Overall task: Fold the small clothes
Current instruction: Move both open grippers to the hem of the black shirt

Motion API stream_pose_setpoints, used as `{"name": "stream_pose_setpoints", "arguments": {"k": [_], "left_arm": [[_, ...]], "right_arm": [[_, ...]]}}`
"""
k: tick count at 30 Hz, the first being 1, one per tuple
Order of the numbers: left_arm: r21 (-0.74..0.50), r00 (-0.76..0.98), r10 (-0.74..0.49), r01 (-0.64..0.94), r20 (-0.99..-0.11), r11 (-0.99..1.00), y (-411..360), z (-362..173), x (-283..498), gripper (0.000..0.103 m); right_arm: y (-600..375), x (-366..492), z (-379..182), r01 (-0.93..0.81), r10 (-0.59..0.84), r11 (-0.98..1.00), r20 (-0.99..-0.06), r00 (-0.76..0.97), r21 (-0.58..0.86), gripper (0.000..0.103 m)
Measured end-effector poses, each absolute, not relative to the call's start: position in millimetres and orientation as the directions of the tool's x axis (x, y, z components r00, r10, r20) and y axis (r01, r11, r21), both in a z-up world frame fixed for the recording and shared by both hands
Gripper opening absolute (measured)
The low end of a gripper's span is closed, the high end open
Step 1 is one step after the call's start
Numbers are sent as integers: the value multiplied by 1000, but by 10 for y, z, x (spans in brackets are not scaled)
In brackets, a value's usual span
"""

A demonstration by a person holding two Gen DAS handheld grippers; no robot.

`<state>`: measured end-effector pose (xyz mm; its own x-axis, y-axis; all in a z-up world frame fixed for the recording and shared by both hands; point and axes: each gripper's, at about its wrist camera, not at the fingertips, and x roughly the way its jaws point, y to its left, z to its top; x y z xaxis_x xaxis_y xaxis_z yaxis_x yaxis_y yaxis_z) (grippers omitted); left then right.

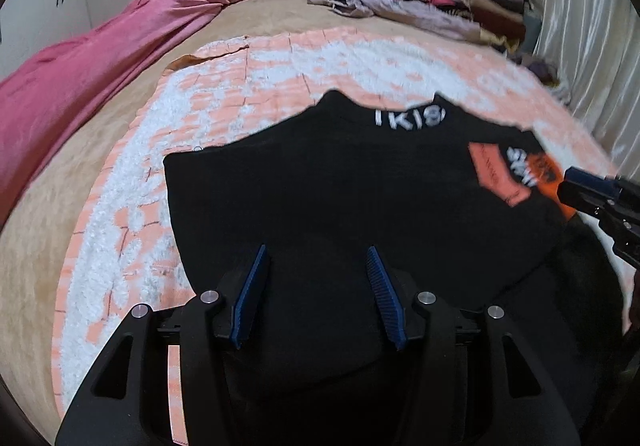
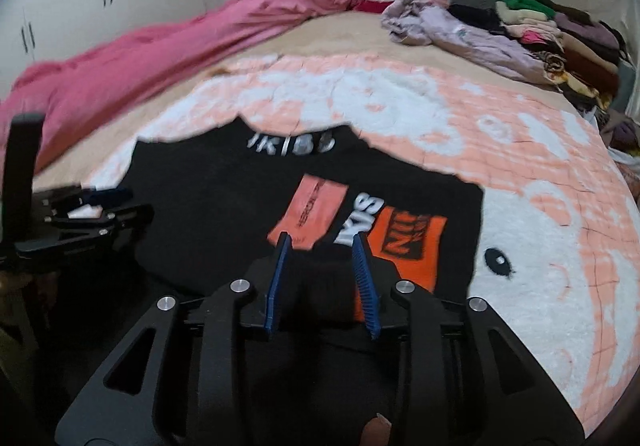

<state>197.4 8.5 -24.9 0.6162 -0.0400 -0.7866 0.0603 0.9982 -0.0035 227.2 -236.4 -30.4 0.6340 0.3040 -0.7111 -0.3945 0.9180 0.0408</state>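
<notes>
A black top (image 1: pixel 340 182) is lying spread on a pink-and-white blanket (image 1: pixel 240 86) on the bed (image 1: pixel 80 230), collar away from the person, orange patches (image 2: pixel 408 242) on the right half. Both claws are hovering low over its near part.

The left claw (image 1: pixel 316 250) is standing spread, nothing between its blue pads (image 1: pixel 250 294). The right claw (image 2: pixel 322 238) is also spread, its tips sitting over the patches, holding nothing.

The step in hand looks like taking hold of the top for a fold. To do it well, each claw should be pinching only the top's cloth, not the blanket beneath, and both should be gripping at matching points near the side edges so the fold line is running straight. Lifting just enough to clear the blanket will be keeping the cloth from dragging and wrinkling.

Both claws are pointing forward along the bed, tilted down toward the top. The right one is showing at the right edge of the left view, reaching in sideways; the left one is appearing at the left of the right view. They are sitting near each other but apart.

Folded clothes (image 2: pixel 560 34) are piled at the far right, a pink duvet (image 1: pixel 80 78) along the left.
</notes>
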Motion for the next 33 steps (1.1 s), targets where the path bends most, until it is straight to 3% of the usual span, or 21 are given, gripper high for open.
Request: {"name": "stream_pose_setpoints", "arguments": {"k": [3, 5, 9, 14, 33], "left_arm": [[6, 616, -31, 59, -787, 998, 86, -267, 1965, 53], [1, 612, -32, 53, -790, 999, 124, -300, 1962, 61], [-58, 596, -56, 16, -801, 998, 213, -343, 1967, 62], [-37, 584, -25, -9, -811, 999, 161, -337, 1998, 62], [-78, 612, -89, 45, -786, 996, 245, -182, 1723, 63]], "right_arm": [[-2402, 2378, -602, -365, 172, 928, -779, 603, -78, 28], [-2487, 2408, -639, -350, 208, 937, -786, 583, -11, 31], [-2537, 2401, -648, -357, 230, 934, -787, 573, 13, 31], [-2694, 2407, -650, -345, 304, 931, -775, 555, 118, 32], [-2676, 2144, -355, -340, 309, 935, -699, 645, 100, 45]]}}
